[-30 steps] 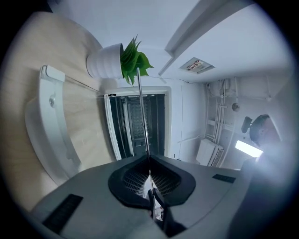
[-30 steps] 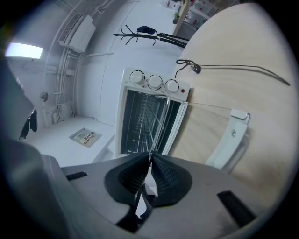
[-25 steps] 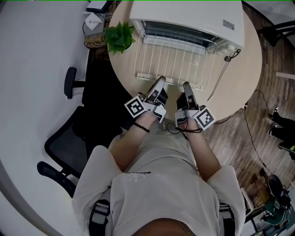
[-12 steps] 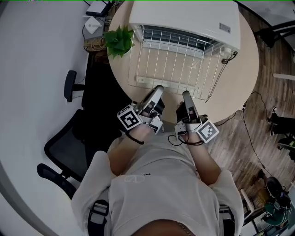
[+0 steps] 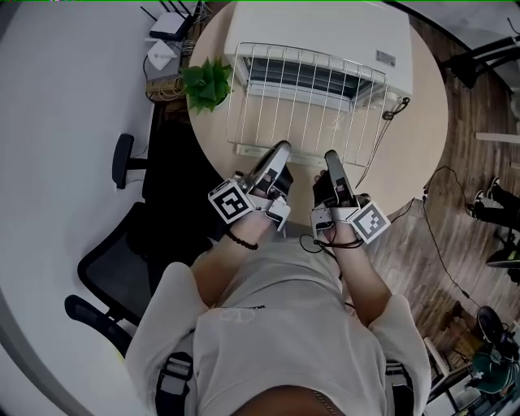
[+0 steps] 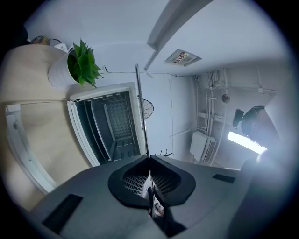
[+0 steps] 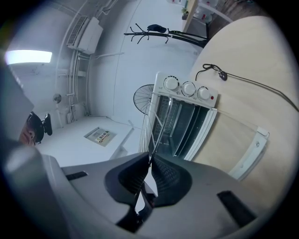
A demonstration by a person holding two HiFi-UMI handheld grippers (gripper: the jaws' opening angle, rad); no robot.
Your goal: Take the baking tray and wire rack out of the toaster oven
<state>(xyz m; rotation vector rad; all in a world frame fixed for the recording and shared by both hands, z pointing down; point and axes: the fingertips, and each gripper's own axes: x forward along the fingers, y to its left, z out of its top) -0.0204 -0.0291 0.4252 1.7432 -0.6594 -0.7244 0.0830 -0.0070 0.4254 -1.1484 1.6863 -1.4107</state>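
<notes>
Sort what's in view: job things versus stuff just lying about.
Job: wire rack, clamped at its front edge by left tool and right tool; toaster oven, open.
Lying about: potted plant, router, office chair, cable on the table.

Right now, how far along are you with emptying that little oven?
Done: the toaster oven has its door lying open, and the wire rack looks clear of the cavity. In hand: left gripper and right gripper are both shut on the rack's near edge, holding it above the table. Left: setting it down and fetching the baking tray, which no view shows.
</notes>
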